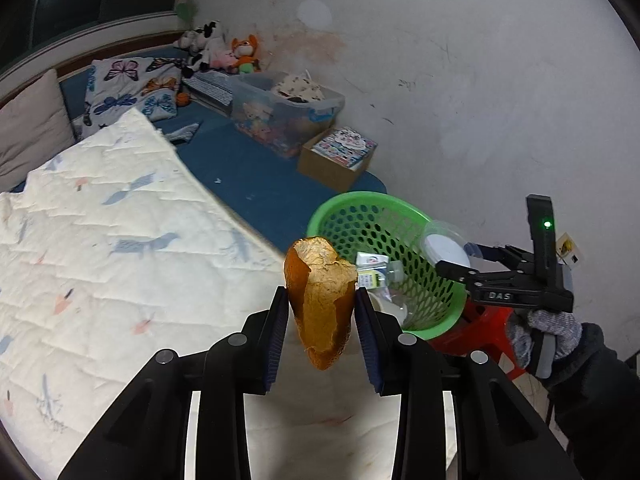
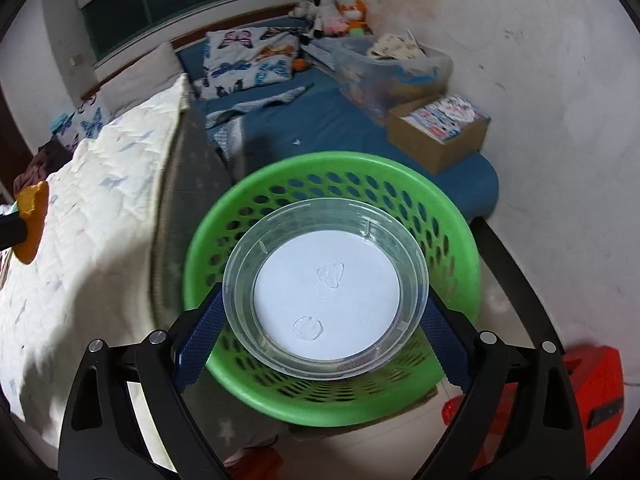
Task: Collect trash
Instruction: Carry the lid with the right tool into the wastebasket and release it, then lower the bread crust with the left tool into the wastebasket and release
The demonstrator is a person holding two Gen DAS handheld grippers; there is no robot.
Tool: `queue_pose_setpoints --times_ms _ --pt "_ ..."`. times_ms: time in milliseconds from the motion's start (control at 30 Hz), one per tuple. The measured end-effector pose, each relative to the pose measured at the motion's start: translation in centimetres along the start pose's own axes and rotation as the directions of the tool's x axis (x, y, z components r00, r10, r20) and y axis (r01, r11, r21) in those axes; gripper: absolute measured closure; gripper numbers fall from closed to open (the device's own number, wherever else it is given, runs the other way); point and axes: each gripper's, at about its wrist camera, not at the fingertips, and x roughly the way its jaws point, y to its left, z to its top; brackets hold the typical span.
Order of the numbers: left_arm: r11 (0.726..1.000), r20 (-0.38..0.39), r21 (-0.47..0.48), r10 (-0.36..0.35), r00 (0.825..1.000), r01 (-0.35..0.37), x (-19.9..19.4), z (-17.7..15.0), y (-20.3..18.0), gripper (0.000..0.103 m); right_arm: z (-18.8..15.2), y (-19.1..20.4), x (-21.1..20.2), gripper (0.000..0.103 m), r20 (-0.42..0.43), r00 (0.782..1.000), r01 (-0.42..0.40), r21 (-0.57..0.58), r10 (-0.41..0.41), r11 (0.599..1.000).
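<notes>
Over the green perforated plastic basket (image 2: 448, 216), the right gripper (image 2: 324, 320) clamps a clear round plastic lid (image 2: 326, 296). Beside the quilted white blanket (image 1: 100, 240), the left gripper (image 1: 322, 320) pinches a torn orange fruit peel (image 1: 320, 300).

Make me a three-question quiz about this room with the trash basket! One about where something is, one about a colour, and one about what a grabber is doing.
1. Where is the clear plastic lid?
A. on the bed
B. over the basket
C. in the cardboard box

2. What colour is the basket?
A. green
B. blue
C. yellow

3. What is the left gripper doing?
A. hanging open with nothing in it
B. pinching a sock
C. holding an orange peel

Answers:
1. B, the right gripper holds it above the basket's opening.
2. A, its holed wall is bright green.
3. C, the peel sits between its two fingers.
</notes>
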Motion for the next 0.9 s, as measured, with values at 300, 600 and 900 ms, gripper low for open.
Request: queue_pose_setpoints --times_ms 300,600,900 --pt "0.999 -0.044 0.034 -0.013 0.999 0.014 3.5 1.8 -3.0 0.07 -0.7 -2.0 0.7 0.011 -0.002 1.0 -0.009 0.058 0.009 0.998" --pt "0.998 -0.096 0.047 -0.031 0.995 0.036 7.9 3.6 -5.3 0.07 -1.5 -3.5 -1.6 0.011 0.034 0.999 -0.026 0.079 0.023 0.997" --pt "0.998 -0.148 0.059 -0.018 0.989 0.027 12.1 4.2 -7.3 0.07 -2.5 -3.5 -3.5 0.011 0.065 0.997 -0.052 0.089 0.046 0.995"
